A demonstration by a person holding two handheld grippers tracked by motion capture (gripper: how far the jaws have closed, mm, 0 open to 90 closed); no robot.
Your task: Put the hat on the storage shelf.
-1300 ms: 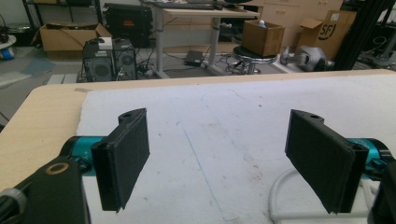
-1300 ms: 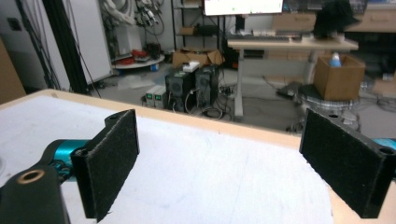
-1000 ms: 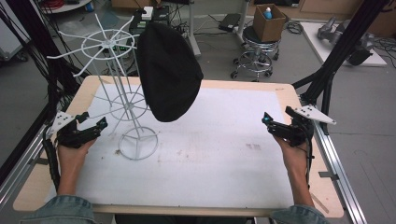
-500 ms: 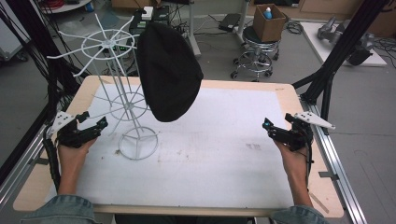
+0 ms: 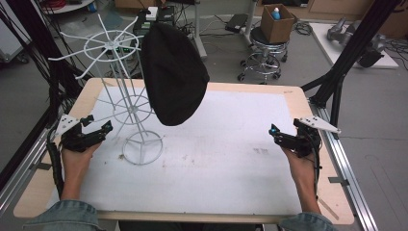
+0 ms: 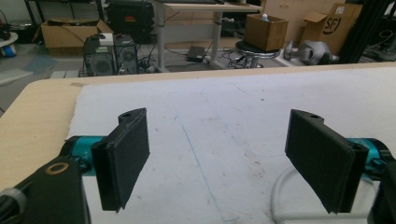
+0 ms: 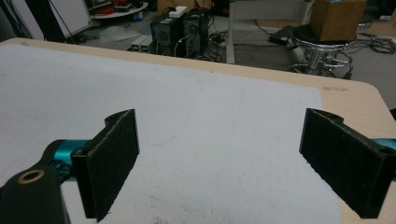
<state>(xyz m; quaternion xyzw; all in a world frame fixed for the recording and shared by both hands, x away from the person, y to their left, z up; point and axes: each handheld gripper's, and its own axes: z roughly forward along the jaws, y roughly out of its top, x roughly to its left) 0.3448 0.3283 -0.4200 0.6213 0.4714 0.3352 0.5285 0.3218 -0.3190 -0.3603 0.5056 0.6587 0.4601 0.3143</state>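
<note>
- Left gripper (image 5: 98,126) at table's 9 o'clock, jaws wide apart, holding nothing, just beside the rack's ring base.
- Right gripper (image 5: 278,135) at 3 o'clock, jaws wide apart, holding nothing.
- Black beanie (image 5: 172,72) hangs on white wire rack (image 5: 130,103), 11 o'clock of white mat (image 5: 226,159).

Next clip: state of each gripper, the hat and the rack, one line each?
left gripper: open, empty, beside the rack's base
right gripper: open, empty, over the mat
black beanie: hanging on the rack, clear of the table
white wire rack: upright on the mat
</note>
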